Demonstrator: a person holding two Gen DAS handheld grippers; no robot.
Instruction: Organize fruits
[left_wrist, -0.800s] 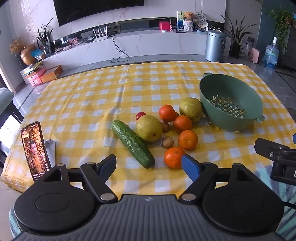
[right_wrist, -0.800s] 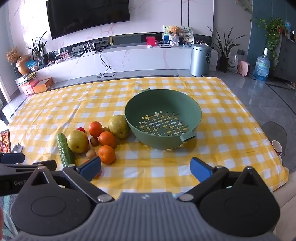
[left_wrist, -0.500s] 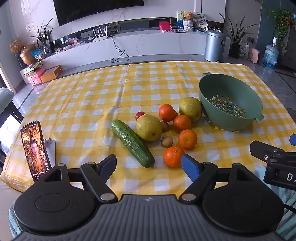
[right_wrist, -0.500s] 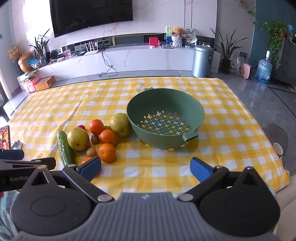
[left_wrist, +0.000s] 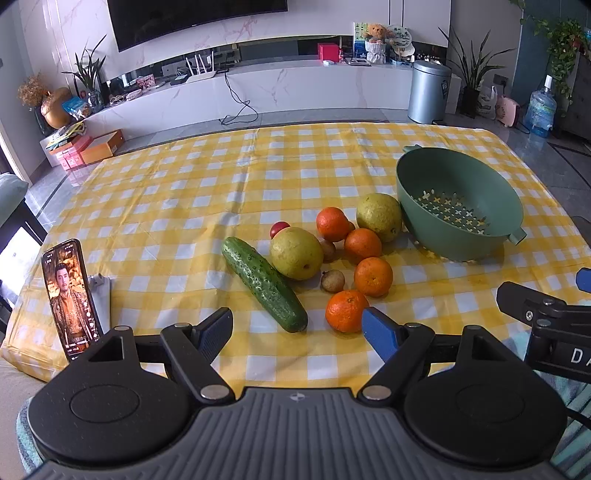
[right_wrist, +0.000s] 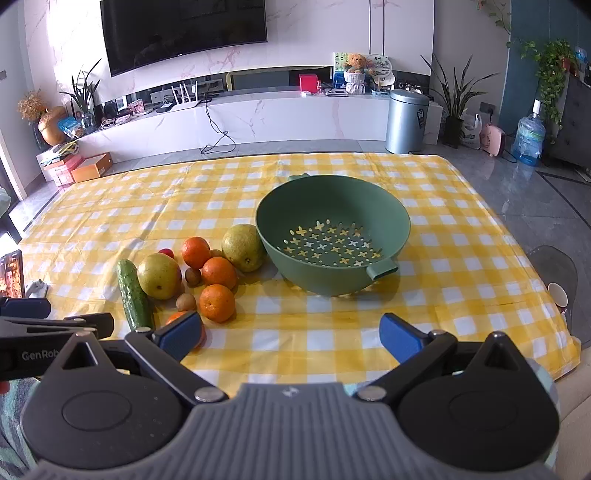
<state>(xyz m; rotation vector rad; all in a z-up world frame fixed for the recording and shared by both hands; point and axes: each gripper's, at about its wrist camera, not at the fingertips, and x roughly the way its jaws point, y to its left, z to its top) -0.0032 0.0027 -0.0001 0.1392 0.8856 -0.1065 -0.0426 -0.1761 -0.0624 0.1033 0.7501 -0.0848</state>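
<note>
Both your left claw (left_wrist: 297, 330) and right claw (right_wrist: 291, 338) gape wide, holding nothing. The long bumpy green cucumber (left_wrist: 264, 283) lies flat on the checked tabletop (left_wrist: 177, 206), its long axis slanting from far-left to near-right, beside the round oranges (left_wrist: 373, 277)

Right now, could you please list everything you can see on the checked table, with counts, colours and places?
Perforated plastic colander: one, green, right of the fruit, empty.
Round oranges: four, orange, clustered beside the colander.
Large pears: two, yellow-green, one touching the colander.
Long cucumber: one, dark green, left of the fruit.
Small brown fruits: three, among the oranges.
Small red fruit: one, behind the left pear.
Propped phone: one, screen lit, table's left edge.
Left gripper: open, empty.
Right gripper: open, empty.
</note>
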